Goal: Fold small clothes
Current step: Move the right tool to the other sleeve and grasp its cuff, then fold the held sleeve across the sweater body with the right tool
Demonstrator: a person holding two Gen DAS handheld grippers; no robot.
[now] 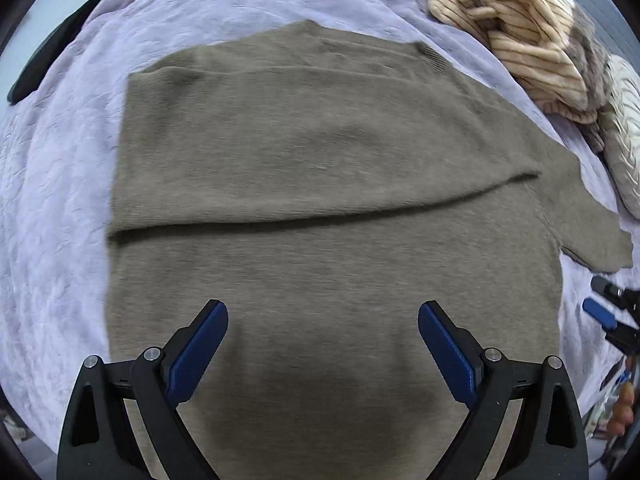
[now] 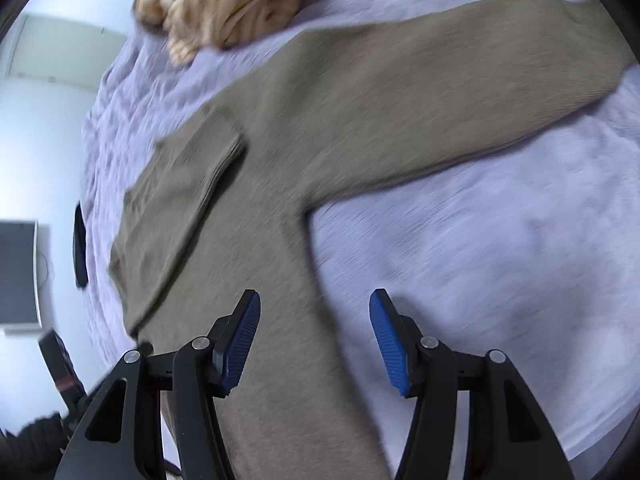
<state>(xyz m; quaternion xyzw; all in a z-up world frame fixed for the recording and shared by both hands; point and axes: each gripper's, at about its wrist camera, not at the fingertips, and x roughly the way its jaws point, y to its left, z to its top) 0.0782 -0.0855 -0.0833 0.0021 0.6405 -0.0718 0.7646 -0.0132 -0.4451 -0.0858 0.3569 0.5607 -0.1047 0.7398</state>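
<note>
Olive-brown knit sweater (image 1: 320, 168) lies flat on a lavender bedspread (image 1: 52, 184) with a crinkled, quilted texture. The knit is fine and slightly fuzzy, with ribbed bands at the cuffs. In the left wrist view one sleeve is folded across the body, forming a long straight ridge from the garment's left edge to its right side; the ribbed cuff sits near the upper right corner of the body. The other sleeve extends flat to the right, ending in a squared cuff on the bedspread.

Left gripper (image 1: 323, 322): black frame, blue ridged pads (image 1: 198, 350), jaws spread wide above the lower body of the sweater, nothing between them.

Right gripper (image 2: 315, 312): same construction, jaws partly apart and empty, positioned over the sweater's side edge, one pad above the knit, the other above bare bedspread. This view is motion-blurred. It shows the outstretched sleeve running to the upper right and the folded sleeve's ribbed cuff lying on the body at left.

Beyond the sweater, at the bedspread's far side, lies a bundled cream fabric with thin dark stripes (image 1: 520, 28), soft and crumpled, next to a pale cable-textured item (image 1: 624, 136). A dark flat object (image 1: 52, 52) rests at the bedspread's far left edge.
</note>
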